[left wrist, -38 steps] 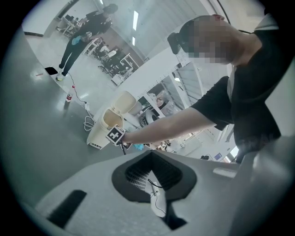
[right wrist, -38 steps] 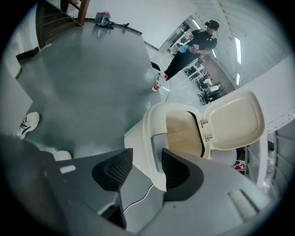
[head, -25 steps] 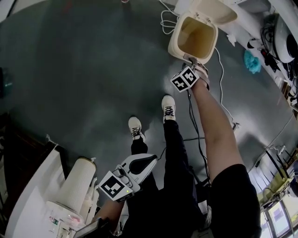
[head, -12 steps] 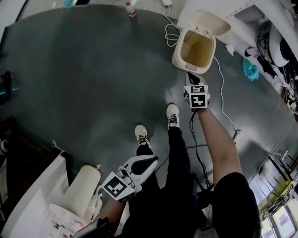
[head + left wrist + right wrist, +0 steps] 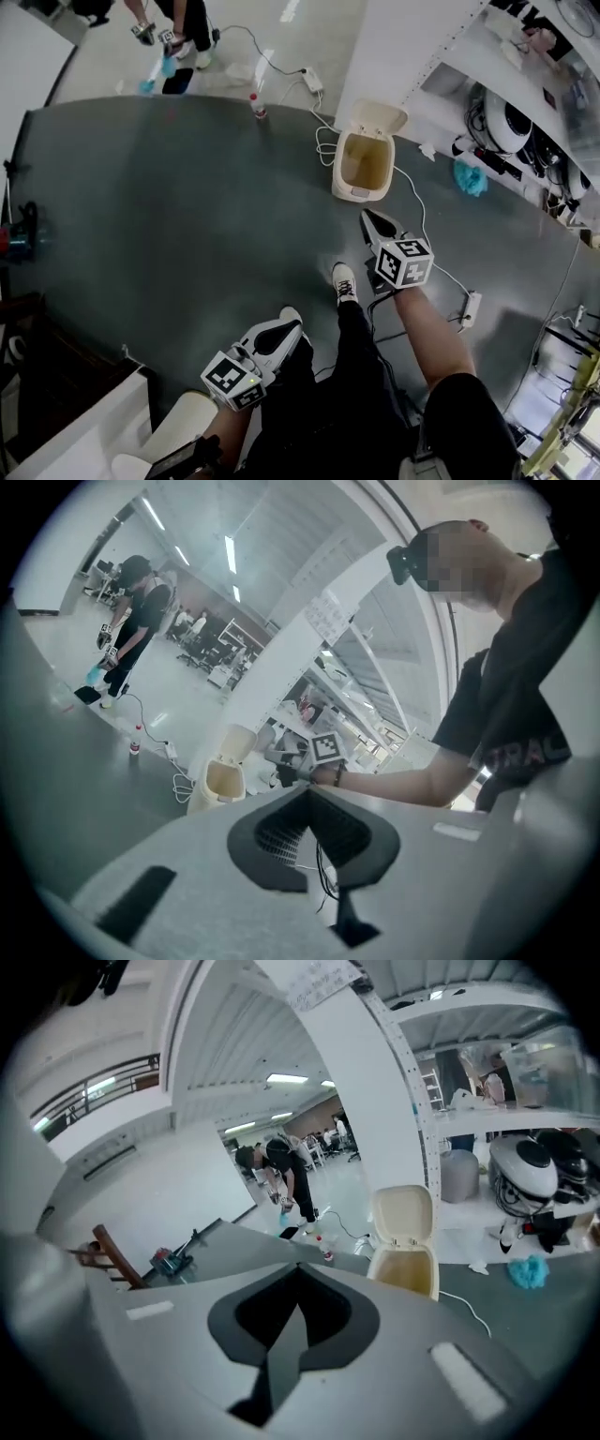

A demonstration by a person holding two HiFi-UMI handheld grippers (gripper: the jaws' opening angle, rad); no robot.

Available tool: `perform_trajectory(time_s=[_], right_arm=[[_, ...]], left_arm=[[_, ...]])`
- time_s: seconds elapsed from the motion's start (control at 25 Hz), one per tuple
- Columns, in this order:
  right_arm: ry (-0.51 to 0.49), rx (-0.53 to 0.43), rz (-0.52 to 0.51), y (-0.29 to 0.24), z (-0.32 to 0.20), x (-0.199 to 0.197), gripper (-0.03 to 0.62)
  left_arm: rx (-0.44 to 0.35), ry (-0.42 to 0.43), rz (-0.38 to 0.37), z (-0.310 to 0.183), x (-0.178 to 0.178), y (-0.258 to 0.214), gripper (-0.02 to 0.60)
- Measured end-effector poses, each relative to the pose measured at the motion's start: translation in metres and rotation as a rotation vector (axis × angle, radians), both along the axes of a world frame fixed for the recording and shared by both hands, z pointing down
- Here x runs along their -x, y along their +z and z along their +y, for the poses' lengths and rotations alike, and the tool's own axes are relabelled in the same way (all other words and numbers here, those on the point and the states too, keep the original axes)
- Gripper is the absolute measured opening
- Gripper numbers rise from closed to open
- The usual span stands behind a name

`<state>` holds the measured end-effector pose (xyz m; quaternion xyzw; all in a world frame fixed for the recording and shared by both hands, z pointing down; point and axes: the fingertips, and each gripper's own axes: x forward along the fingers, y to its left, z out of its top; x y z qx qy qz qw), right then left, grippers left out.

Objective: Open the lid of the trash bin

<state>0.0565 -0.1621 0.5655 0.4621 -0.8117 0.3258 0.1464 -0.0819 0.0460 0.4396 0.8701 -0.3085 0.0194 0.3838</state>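
Floor (image 5: pixel 187 216): dark and bare on the near side of the bin.

Bin (image 5: pixel 353 194): cream, upright on the floor, mouth uncovered. The inside looks empty, as far as the head view shows.

Lid (image 5: pixel 386 117): tipped up on the bin's far edge. In the right gripper view it stands about upright on its two hinges, and nothing touches it. By my reading the opening itself is done.

Right claw (image 5: pixel 367 217): on the near side of the bin, well apart from it. Jaws are pressed together with nothing between them.

Left claw (image 5: pixel 296 328): farther from the bin, down by the person's knee. Jaws also meet at the tip and hold nothing.

Cable (image 5: pixel 323 141): white, looped on the floor just beside the bin, on its left in the head view. A second lead runs off from the bin's other side.

Notes for the step in hand, which is backing off clean:
- Keep both claws on the near side of the bin and away from the raised lid. It stands only about upright and a nudge could tip it forward.
- Watch the lid for a moment. If it sags toward the mouth, it probably needs pressing back past its hinge stop with a closed claw tip.
- Mind the feet. A snag on the cable could jolt the bin and drop the lid.
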Motion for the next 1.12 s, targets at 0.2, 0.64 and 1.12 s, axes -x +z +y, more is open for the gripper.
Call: perform_trajectory(time_s=[0.2,0.64,1.12], right_arm=[[0.023,-0.086,-0.088,-0.116,0.027,0.008,0.008],[0.010,-0.216,-0.080,-0.264,0.160,0.018,0.008],[0.088,-0.221,-0.122,-0.290,0.267,0.043,0.008]], left_arm=[[-0.074,0.090,0.031,-0.022,-0.008,-0.051,-0.002],[-0.178,0.249,0.075,0.007,-0.034,-0.138,-0.002],[-0.190,0.322,0.107,0.049,-0.024,-0.161,-0.002]])
